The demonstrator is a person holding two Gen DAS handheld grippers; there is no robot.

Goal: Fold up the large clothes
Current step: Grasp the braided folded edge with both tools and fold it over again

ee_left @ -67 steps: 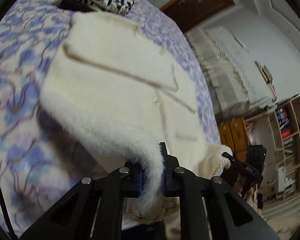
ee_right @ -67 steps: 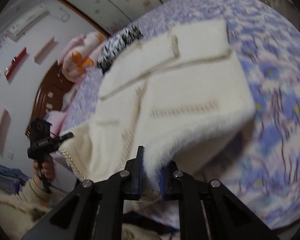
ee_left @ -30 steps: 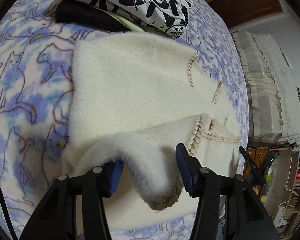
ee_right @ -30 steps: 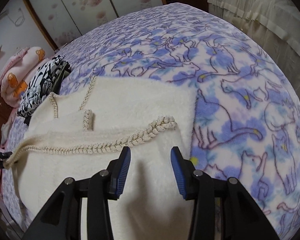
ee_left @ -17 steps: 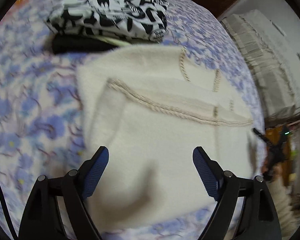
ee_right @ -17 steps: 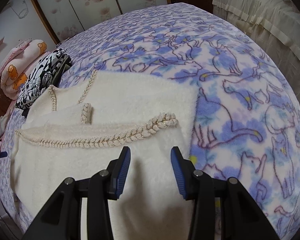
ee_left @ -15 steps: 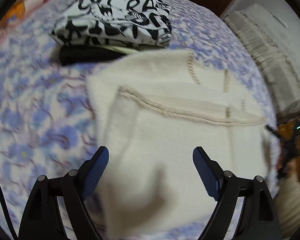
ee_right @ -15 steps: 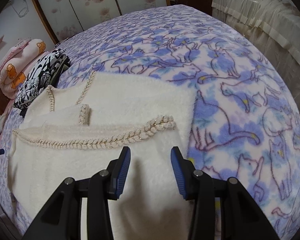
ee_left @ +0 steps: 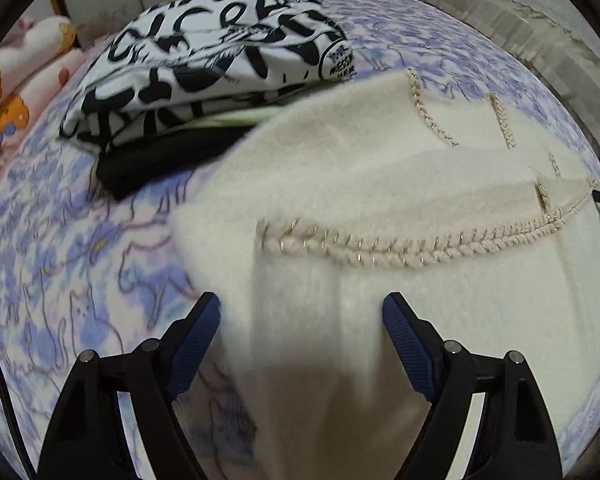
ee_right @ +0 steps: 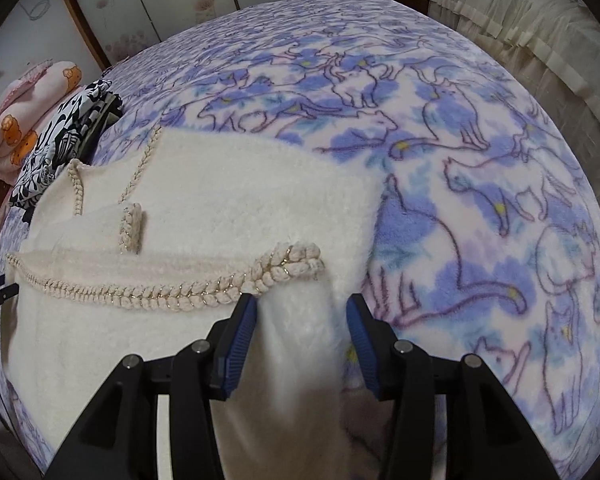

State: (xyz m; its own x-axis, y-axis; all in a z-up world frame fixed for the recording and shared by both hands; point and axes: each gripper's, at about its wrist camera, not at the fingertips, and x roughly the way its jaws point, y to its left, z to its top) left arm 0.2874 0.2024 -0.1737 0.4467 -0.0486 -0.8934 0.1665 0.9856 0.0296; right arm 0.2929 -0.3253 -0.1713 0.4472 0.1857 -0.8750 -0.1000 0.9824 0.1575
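Since the earlier frames: cream fuzzy garment (ee_left: 380, 200) no longer hangs lifted from both claws; it now lies folded flat on the bed (ee_right: 480, 168), and both claws have let go. Left claw (ee_left: 301, 322): jaws wide apart, nothing pinched, blue pads (ee_left: 198, 330) standing clear over the near left corner of the garment. Right claw (ee_right: 301, 322): jaws have just been opening, now apart; a soft fold of the garment's near right corner rises between them, close against the left pad, clear of the right one. Garment, near portion: plain fuzzy panel reaching the bed's front edge. Garment, middle: braided trim with gold thread (ee_right: 172, 292) running across the folded-over edge. Garment, far portion: two thinner braided lines (ee_left: 428, 112) and a short braided tab (ee_right: 131, 226). Bed cover: fleece printed with blue cats and flowers on pale pink, bare to the right of the garment. Beyond the garment's far left corner: stack of folded clothes, black-and-white lettered piece (ee_left: 204, 60) on top, a black piece (ee_left: 160, 160) at the bottom, touching or just beside the garment. Further left: pink pillow with orange figures (ee_right: 32, 108). Far background: panelled wall with floral print (ee_right: 172, 4); cream ruffled covering (ee_right: 532, 24) at right.
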